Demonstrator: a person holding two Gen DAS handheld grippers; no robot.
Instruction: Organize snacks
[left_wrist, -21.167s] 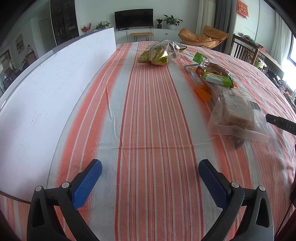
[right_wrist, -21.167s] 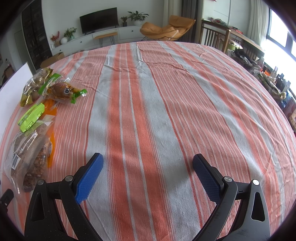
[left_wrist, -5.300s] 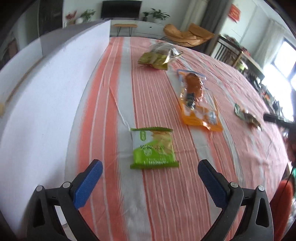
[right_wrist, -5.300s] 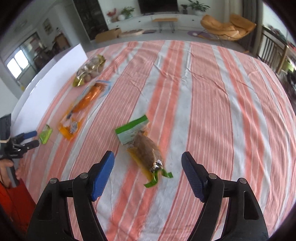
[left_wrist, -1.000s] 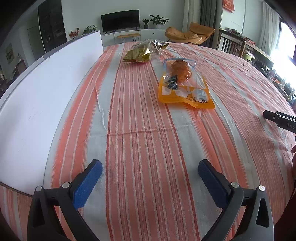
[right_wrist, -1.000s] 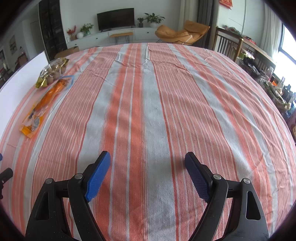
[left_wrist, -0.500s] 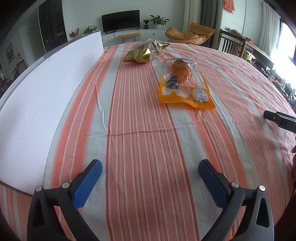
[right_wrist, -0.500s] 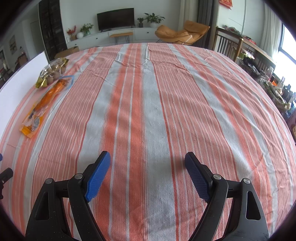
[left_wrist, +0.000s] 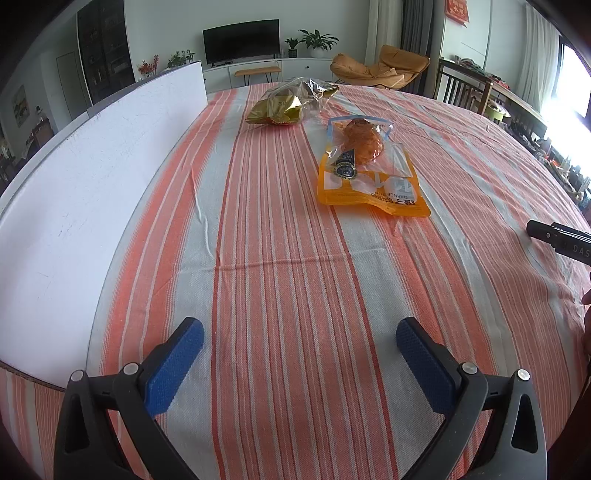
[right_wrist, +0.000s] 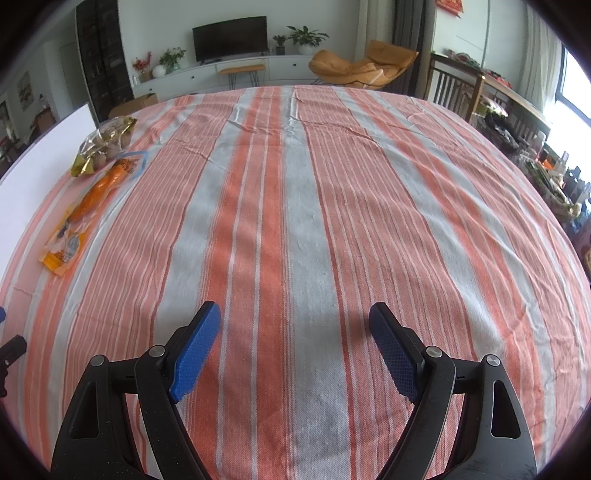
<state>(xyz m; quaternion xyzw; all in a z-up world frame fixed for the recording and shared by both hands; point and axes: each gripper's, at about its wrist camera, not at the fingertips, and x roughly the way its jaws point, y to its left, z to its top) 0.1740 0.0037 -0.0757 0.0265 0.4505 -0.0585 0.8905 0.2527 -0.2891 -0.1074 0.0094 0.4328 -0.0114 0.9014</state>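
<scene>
The striped cloth (left_wrist: 295, 258) covers the whole surface, mostly bare. A white board (left_wrist: 92, 177) stands along its left edge. Beside the board's far end lies a gold bag of nuts (left_wrist: 284, 105); just nearer, an orange pouch (left_wrist: 365, 166) holding a bun. Left claw (left_wrist: 300, 354) and right claw (right_wrist: 294, 332) gape wide, empty, above bare cloth.

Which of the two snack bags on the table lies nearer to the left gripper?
The orange pouch with the clear window. It lies nearer to the left gripper than the gold bag, which sits beyond it.
</scene>
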